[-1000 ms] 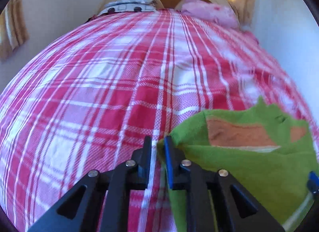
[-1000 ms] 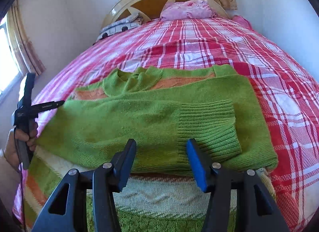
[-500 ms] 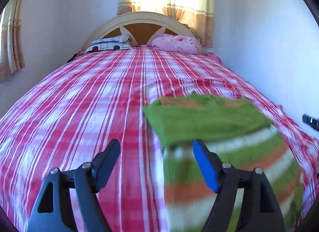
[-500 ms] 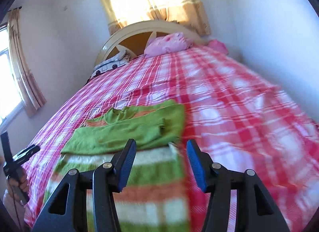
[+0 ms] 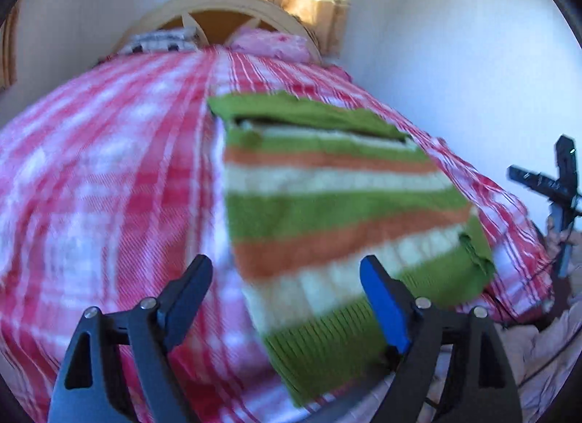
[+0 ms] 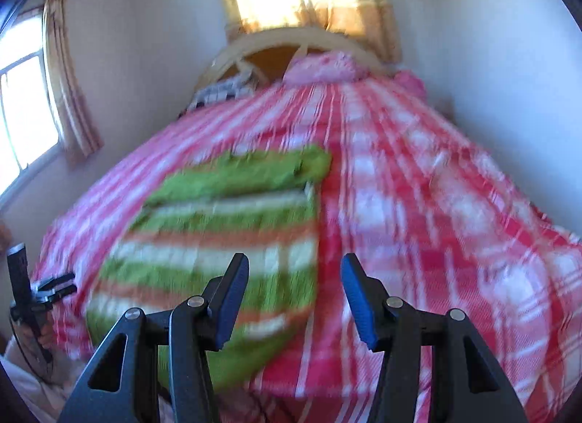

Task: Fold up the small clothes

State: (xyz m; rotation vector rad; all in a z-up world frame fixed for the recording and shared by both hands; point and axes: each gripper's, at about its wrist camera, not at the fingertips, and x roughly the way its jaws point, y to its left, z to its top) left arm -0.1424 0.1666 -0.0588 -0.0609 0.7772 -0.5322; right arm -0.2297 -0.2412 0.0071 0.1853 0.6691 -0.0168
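A: Start with what's nearest. What are the tools doing?

B: The left gripper (image 5: 287,299) has just been opening; its jaws stand wide apart with nothing pinched, only the sweater's green ribbed hem below them. The right gripper (image 6: 295,295) is spread about halfway and empty too, hanging above the sweater's right edge and the bedspread (image 6: 436,226).

A: And the sweater?

B: The striped sweater (image 5: 338,212) lies flat on the plaid bed, hem towards us, with its plain green top part folded over at the far end. Beyond that come the pillows (image 6: 323,66) and the headboard (image 5: 218,4).

A: How will it handle?

B: I'd judge it soft, light and floppy, a knit that sags and stretches if lifted by one point. Better to pinch the two hem corners, where the ribbing is thicker, and carry them forward together.

A: Do the views differ?

B: Yes. The left view shows the hem ribbing and a loose green flap at the sweater's right edge. The right view shows the side window (image 6: 25,114) and a hand (image 6: 43,335) holding the other tool. Both are blurred.
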